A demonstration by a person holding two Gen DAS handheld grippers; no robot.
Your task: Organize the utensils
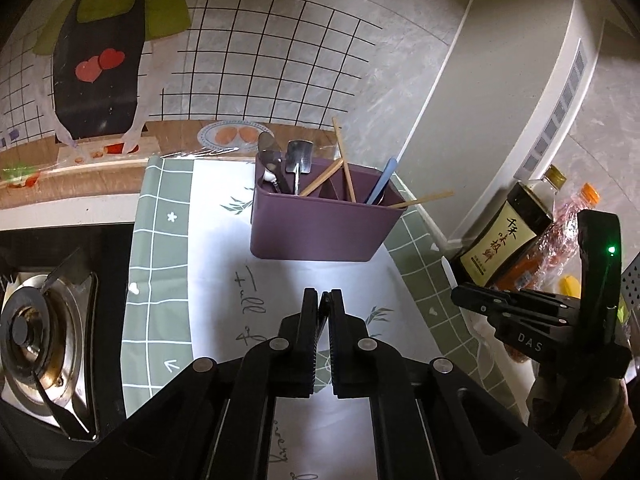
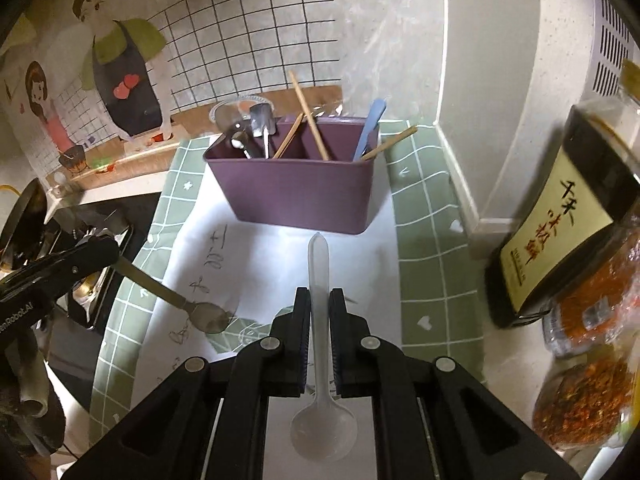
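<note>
Evidently both lifted for binning: right hand-held gripper (image 2: 319, 300) pinches translucent spoon (image 2: 321, 400) mid-handle, left hand-held gripper (image 1: 322, 300) pinches brass spoon (image 2: 200, 314) handle, purple caddy (image 2: 296, 192) far.

Matt purple plastic caddy (image 2: 296, 188); translucent frosted plastic spoon (image 2: 320, 312); dull brass-toned metal spoon (image 2: 208, 316); pale wooden chopsticks (image 2: 308, 116); glossy printed mat (image 2: 424, 216); matt black plastic gripper fingers (image 2: 302, 320).

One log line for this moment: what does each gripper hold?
left gripper: shut on brass-coloured metal spoon | right gripper: shut on translucent white plastic spoon | purple plastic utensil caddy: ahead
</note>
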